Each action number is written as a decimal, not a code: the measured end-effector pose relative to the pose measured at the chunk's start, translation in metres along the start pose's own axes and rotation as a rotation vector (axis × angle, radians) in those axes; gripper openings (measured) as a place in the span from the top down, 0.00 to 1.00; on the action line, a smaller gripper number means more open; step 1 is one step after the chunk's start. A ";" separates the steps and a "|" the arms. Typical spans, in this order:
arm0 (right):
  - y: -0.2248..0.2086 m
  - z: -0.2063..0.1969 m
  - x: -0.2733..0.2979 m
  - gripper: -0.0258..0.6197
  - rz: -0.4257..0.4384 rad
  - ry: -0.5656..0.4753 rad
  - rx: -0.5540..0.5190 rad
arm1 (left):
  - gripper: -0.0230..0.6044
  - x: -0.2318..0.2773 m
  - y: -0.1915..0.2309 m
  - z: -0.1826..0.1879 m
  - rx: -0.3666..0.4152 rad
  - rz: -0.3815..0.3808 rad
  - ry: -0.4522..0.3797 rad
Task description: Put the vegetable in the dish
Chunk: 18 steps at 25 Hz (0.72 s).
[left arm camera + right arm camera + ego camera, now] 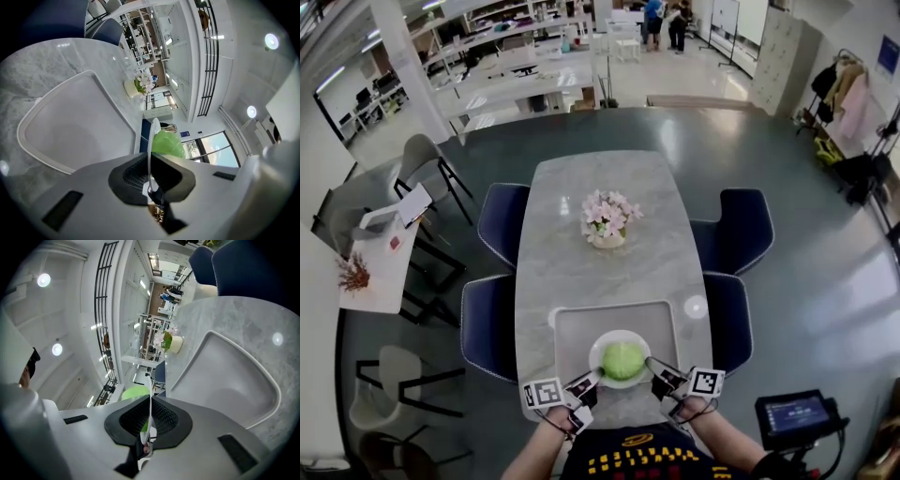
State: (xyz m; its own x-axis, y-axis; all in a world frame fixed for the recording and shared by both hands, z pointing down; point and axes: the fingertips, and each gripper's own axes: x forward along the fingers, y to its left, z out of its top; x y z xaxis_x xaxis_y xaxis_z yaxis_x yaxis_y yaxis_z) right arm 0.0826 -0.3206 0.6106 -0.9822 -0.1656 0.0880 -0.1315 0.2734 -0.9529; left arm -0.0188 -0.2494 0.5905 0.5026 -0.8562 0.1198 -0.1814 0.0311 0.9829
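A white dish (600, 348) carries a round green cabbage (623, 360) over the near part of a grey tray (577, 326) on the marble table (581, 187). My left gripper (592, 379) is shut on the dish's left rim and my right gripper (654, 367) on its right rim. In the left gripper view the dish (151, 140) runs edge-on between the jaws of the left gripper (150, 180), the cabbage (166, 144) just beyond. The right gripper view shows the same: rim (150, 401) clamped in the right gripper (150, 420), cabbage (133, 392) behind. Whether the dish rests on the tray is unclear.
A pot of pink flowers (608, 221) stands mid-table. A small white disc (696, 307) lies right of the tray. Dark blue chairs (502, 220) line both long sides. A screen device (795, 413) sits at my lower right.
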 end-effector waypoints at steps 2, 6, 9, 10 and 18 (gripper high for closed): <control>0.000 -0.001 0.006 0.94 0.006 -0.008 0.014 | 0.95 0.000 0.005 0.005 -0.008 -0.002 0.013; -0.008 -0.002 0.014 0.94 -0.022 -0.023 0.023 | 0.95 -0.001 0.022 0.012 -0.015 -0.002 0.040; -0.017 -0.002 0.022 0.94 -0.020 -0.023 -0.017 | 0.95 -0.001 0.035 0.017 -0.021 0.013 0.058; -0.019 -0.001 0.024 0.94 -0.017 -0.025 -0.021 | 0.95 -0.001 0.040 0.019 -0.026 0.033 0.065; -0.044 -0.006 0.027 0.94 -0.112 -0.028 0.006 | 0.95 0.000 0.066 0.026 -0.050 0.075 0.113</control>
State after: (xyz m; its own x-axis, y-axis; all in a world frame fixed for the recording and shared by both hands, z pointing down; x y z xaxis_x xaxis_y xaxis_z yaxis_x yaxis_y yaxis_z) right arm 0.0609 -0.3318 0.6566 -0.9572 -0.2217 0.1860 -0.2394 0.2457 -0.9393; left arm -0.0521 -0.2609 0.6518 0.5814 -0.7872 0.2057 -0.1813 0.1211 0.9759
